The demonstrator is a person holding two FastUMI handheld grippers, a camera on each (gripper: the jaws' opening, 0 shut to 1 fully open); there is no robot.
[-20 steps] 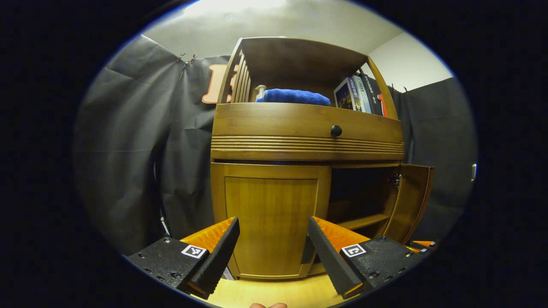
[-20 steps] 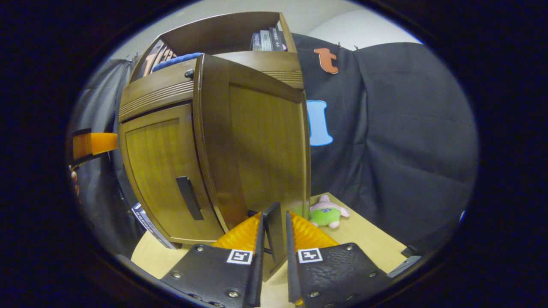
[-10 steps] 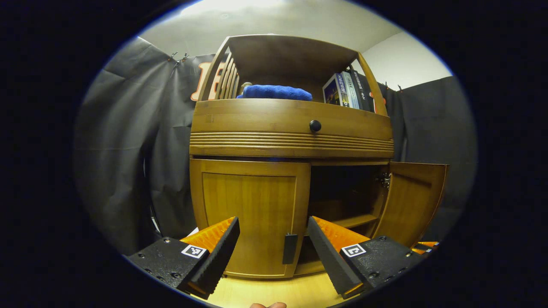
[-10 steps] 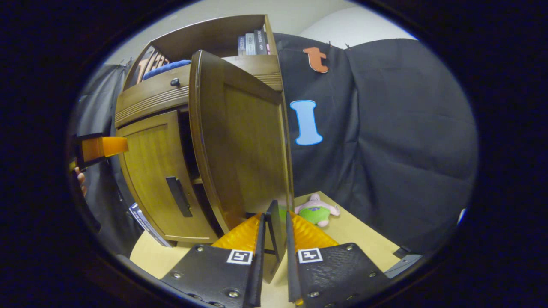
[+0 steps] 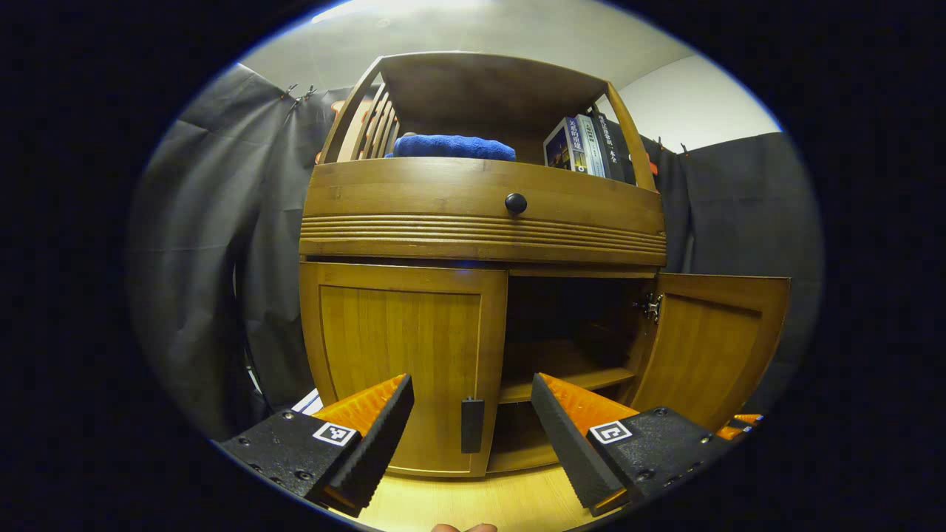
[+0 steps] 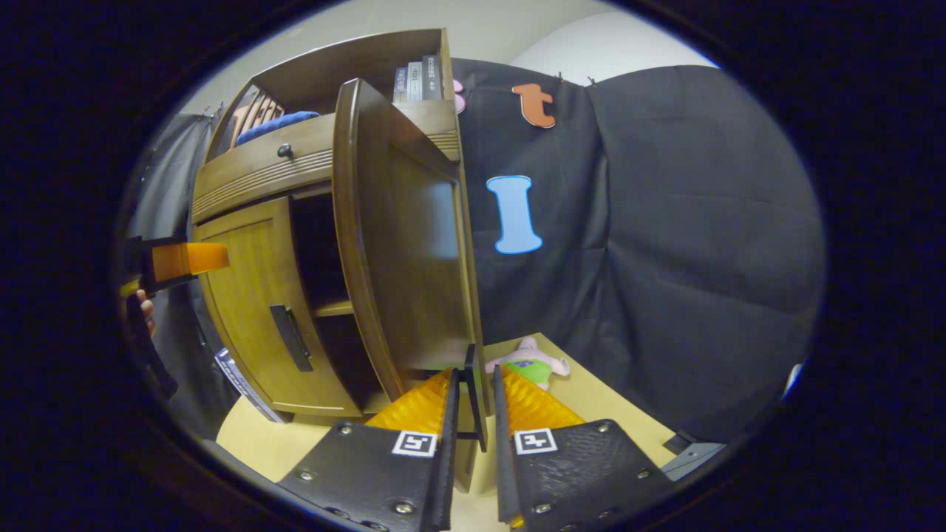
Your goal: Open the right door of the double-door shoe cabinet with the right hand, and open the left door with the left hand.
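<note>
Shoe cabinet [image 5: 480, 222] on the tabletop [image 5: 480, 506]: right door open, left door closed.

Right tool [image 6: 473, 436] up close, its two fingers nearly together and pressing the dark handle [image 6: 471, 395] at the free edge of the right door [image 6: 414, 244], which stands swung well out from the cabinet. Left tool [image 5: 469, 428] hangs with jaws wide apart and holding nothing, the left door's handle [image 5: 471, 425] seen between its fingers; left door [image 5: 403, 369] flush and closed. Two doors, one drawer with one round black knob [image 5: 516, 202] above them. One shelf board [image 5: 569, 377] inside the open half. Beyond the right door, one small plush toy [image 6: 528, 366] lies on the pale wooden tabletop. Up top, one blue towel [image 5: 452, 146] and a few upright books [image 5: 584, 144], spine lettering too small to read. Black cloth wall [image 6: 665, 244] behind, pale room wall above.
</note>
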